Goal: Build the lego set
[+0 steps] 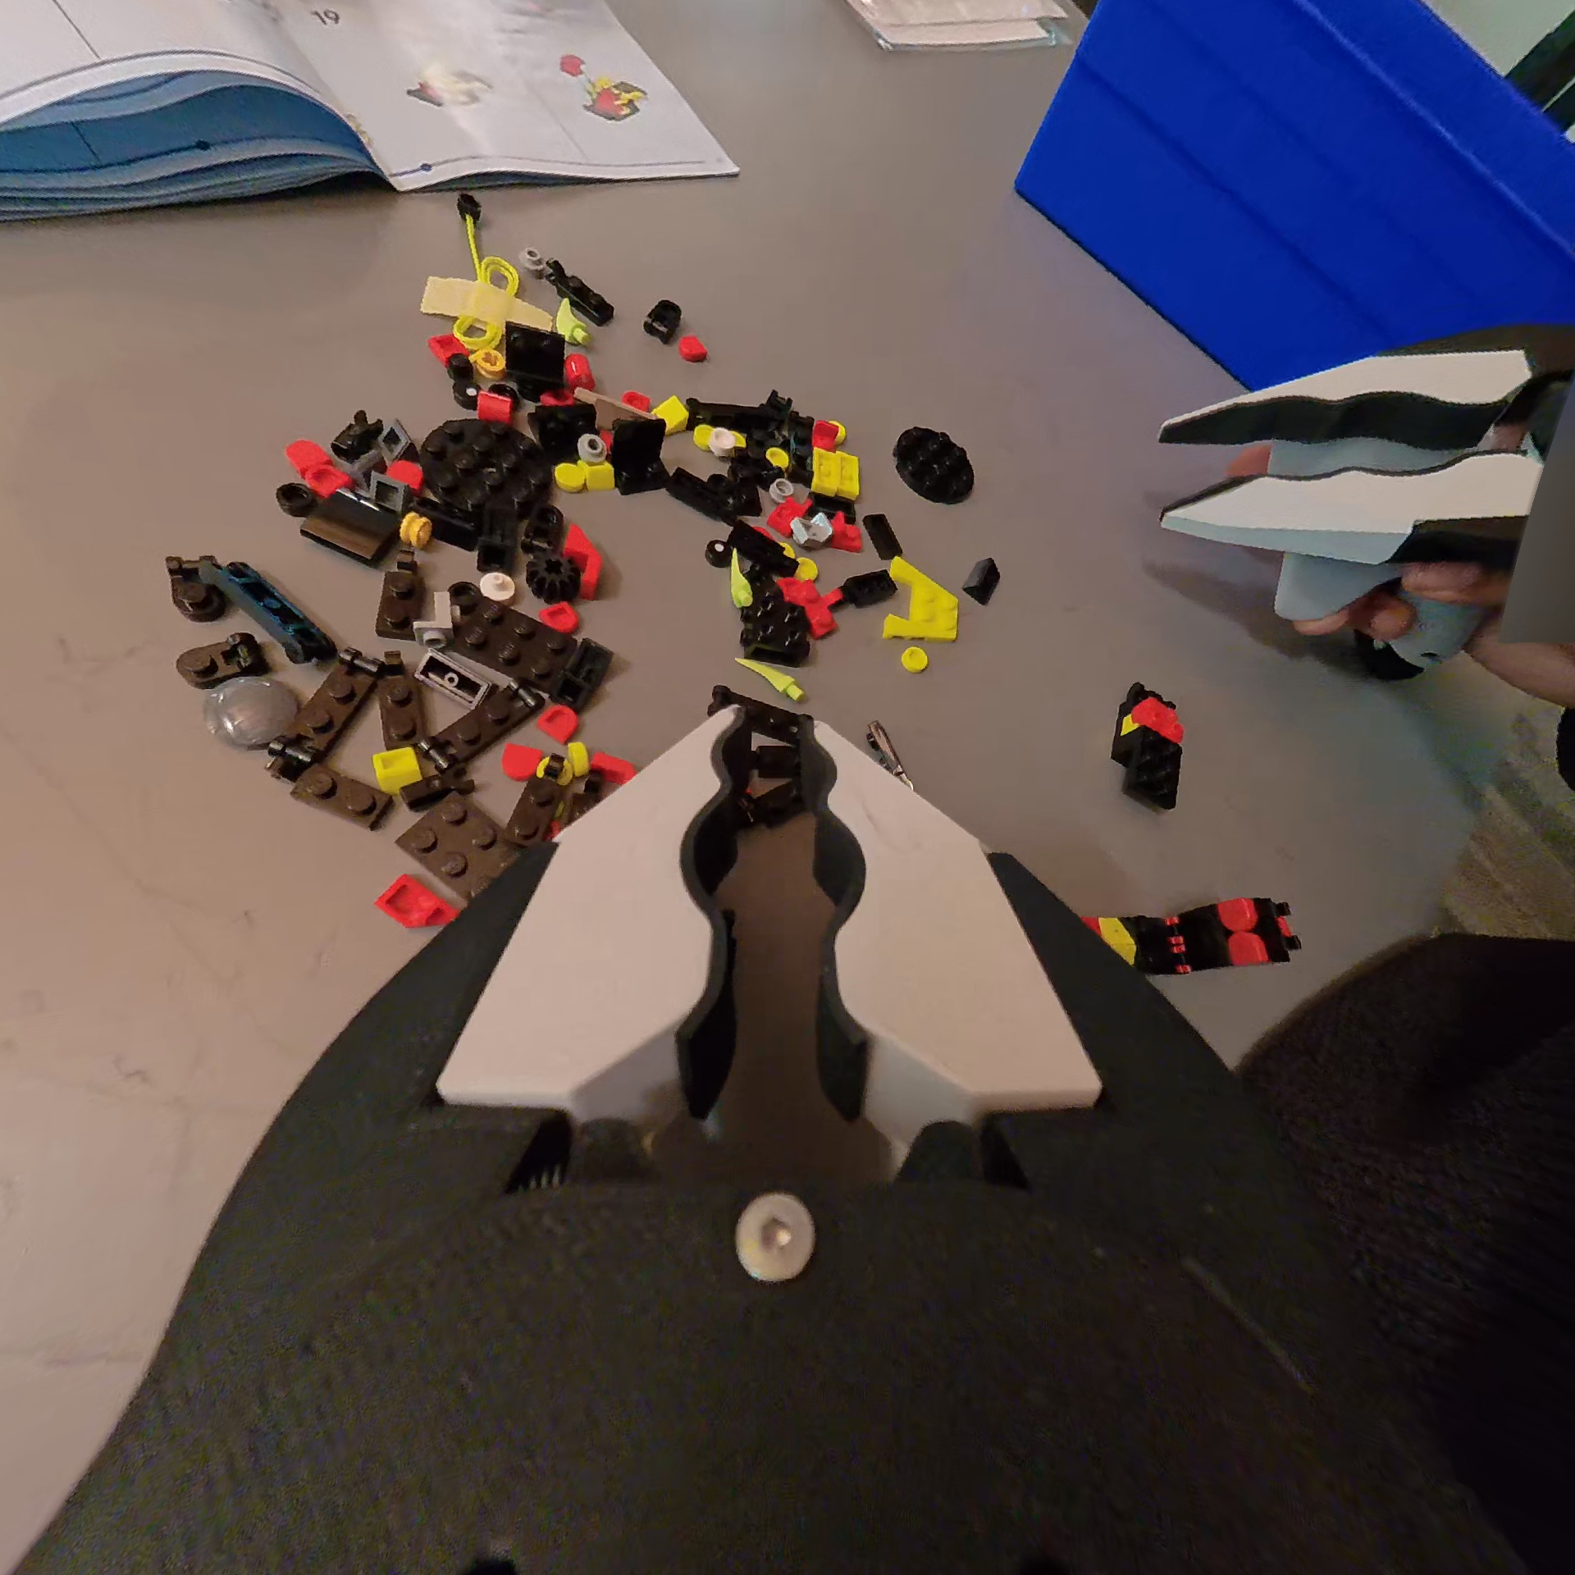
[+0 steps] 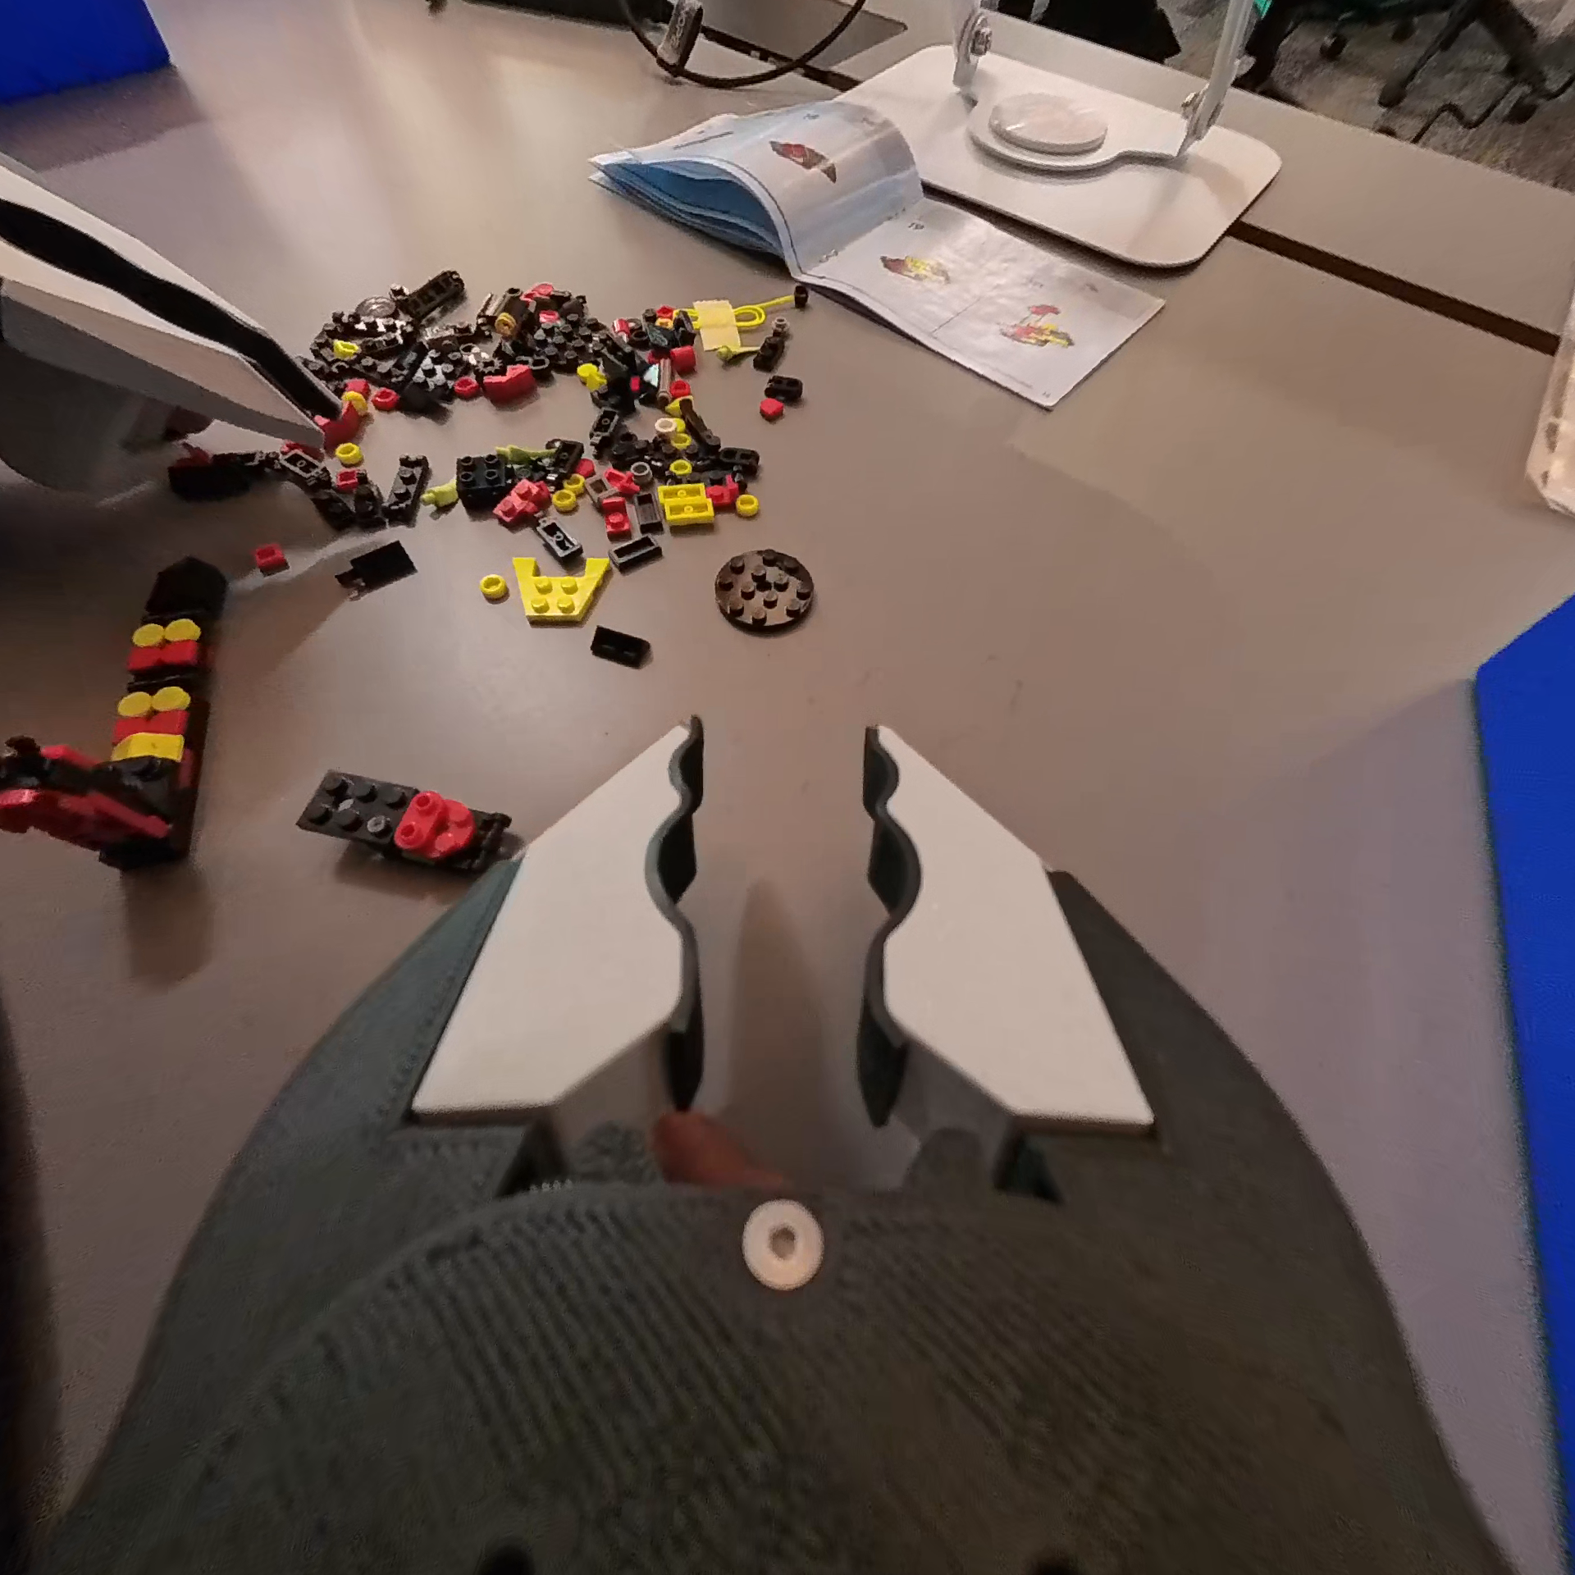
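My left gripper (image 1: 771,724) is shut on a small black lego piece (image 1: 771,763), held at the near edge of the pile of loose black, red and yellow pieces (image 1: 597,528). In the right wrist view the left gripper (image 2: 315,418) reaches into the left side of the pile (image 2: 545,426). My right gripper (image 2: 784,735) is open and empty above bare table, near a round black plate (image 2: 764,590). It also shows in the left wrist view (image 1: 1193,477). A long black, red and yellow build (image 2: 158,707) and a black plate with a red piece (image 2: 400,818) lie to its left.
The open instruction booklet (image 2: 895,239) lies beyond the pile, and a white stand base (image 2: 1108,170) sits behind it. A blue bin (image 2: 1525,852) stands at the right and also shows in the left wrist view (image 1: 1321,170). A yellow wedge plate (image 2: 558,588) lies apart from the pile. Some 20 centimeters of space lies between my two pairs of fingers. The round black plate (image 2: 764,590) is about 7 centimeters from my right fingertips and 15 centimeters from my left. My left wrist view (image 1: 950,459) looks at it from another angle.
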Demonstrator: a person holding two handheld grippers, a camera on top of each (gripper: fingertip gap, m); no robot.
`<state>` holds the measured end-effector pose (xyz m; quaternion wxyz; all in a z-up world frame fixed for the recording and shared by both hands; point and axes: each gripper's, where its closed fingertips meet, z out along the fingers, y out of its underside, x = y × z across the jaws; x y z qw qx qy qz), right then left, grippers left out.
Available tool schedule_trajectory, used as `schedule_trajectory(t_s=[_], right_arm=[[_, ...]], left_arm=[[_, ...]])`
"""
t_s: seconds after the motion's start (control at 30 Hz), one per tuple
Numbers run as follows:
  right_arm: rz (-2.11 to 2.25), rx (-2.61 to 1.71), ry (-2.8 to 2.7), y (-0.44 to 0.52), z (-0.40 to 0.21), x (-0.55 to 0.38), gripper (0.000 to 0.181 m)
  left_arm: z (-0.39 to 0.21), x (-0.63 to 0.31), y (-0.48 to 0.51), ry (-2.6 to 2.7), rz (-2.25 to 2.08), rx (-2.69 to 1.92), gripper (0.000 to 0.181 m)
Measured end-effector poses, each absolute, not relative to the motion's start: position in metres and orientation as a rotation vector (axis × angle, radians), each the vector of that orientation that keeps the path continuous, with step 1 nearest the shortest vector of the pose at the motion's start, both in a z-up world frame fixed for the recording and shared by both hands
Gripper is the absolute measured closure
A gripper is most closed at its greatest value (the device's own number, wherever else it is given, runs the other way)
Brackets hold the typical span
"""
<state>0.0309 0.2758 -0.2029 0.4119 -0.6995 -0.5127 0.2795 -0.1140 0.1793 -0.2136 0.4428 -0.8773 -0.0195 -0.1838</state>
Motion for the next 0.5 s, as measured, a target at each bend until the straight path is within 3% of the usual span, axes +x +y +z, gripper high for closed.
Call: schedule_trajectory(t_s=[0.5], right_arm=[[0.698, -1.806, -1.280, 0.2794, -0.2078, 0.0323, 0.143]], left_arm=[[-0.2177, -0.1160, 0.1801, -0.077, -0.474, -2.199, 0.168]])
